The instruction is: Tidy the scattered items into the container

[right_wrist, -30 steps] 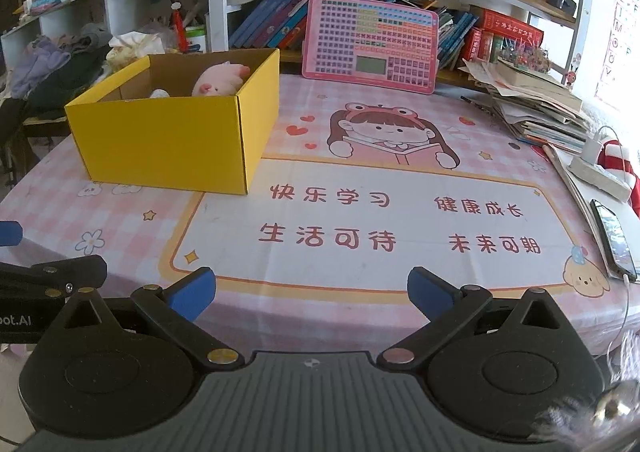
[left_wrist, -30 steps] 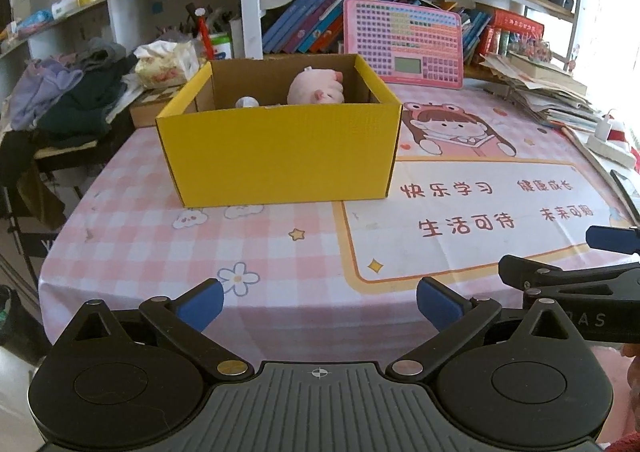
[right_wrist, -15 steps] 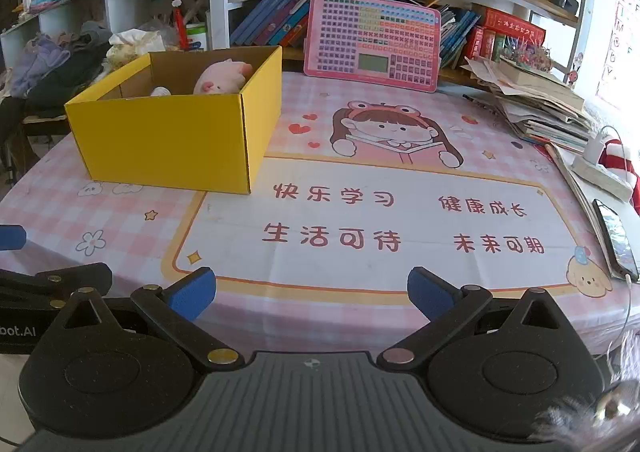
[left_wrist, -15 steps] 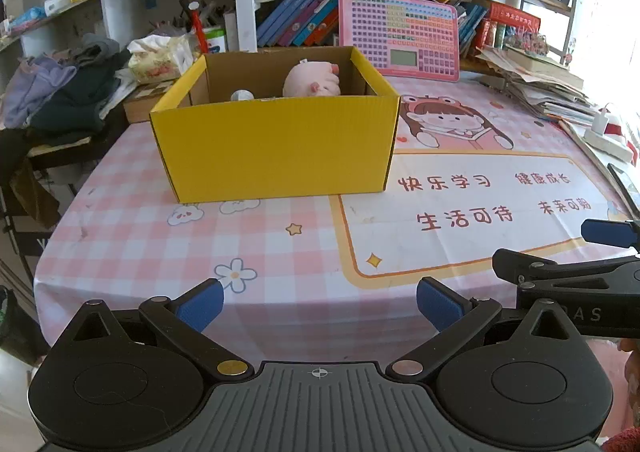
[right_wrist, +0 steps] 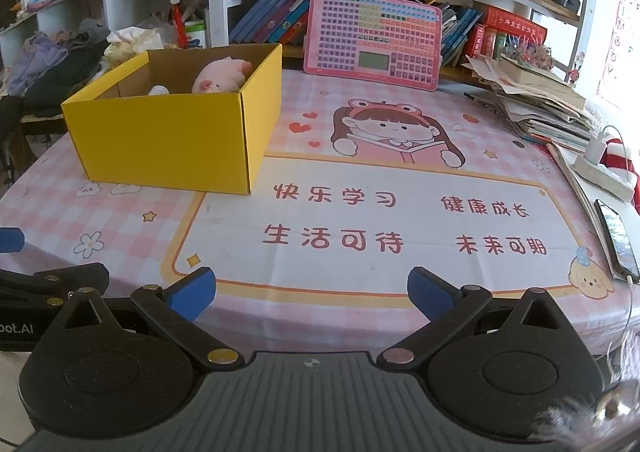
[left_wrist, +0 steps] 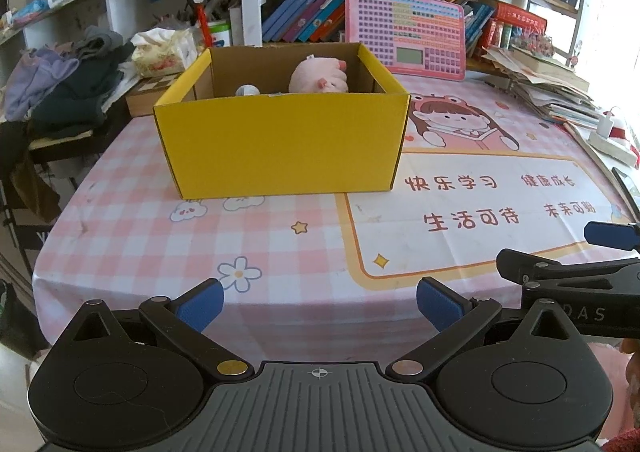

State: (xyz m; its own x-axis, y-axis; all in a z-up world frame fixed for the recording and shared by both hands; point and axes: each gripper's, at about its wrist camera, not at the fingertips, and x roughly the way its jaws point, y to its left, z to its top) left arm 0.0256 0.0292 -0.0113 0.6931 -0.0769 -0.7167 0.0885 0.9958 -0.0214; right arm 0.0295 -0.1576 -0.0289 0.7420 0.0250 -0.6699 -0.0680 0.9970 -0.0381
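A yellow cardboard box [left_wrist: 280, 144] stands on the pink checked tablecloth, also in the right wrist view [right_wrist: 168, 140]. Inside it lie a pink plush pig [left_wrist: 318, 76] [right_wrist: 220, 74] and a small white item [left_wrist: 247, 90]. My left gripper [left_wrist: 318, 302] is open and empty, near the table's front edge, well short of the box. My right gripper [right_wrist: 310, 292] is open and empty, beside the left one, to the right of the box. No loose item shows on the cloth.
A pink toy keyboard [right_wrist: 374, 38] leans on the bookshelf behind. A pile of papers and books [right_wrist: 536, 104] lies at the right, with a power strip [right_wrist: 600, 172] and a phone [right_wrist: 618, 242]. Clothes [left_wrist: 60, 84] are heaped at the left.
Both grippers have drawn back slightly and the left view has tilted; the box appears a little lower and nearer the centre. Both stay open and empty.
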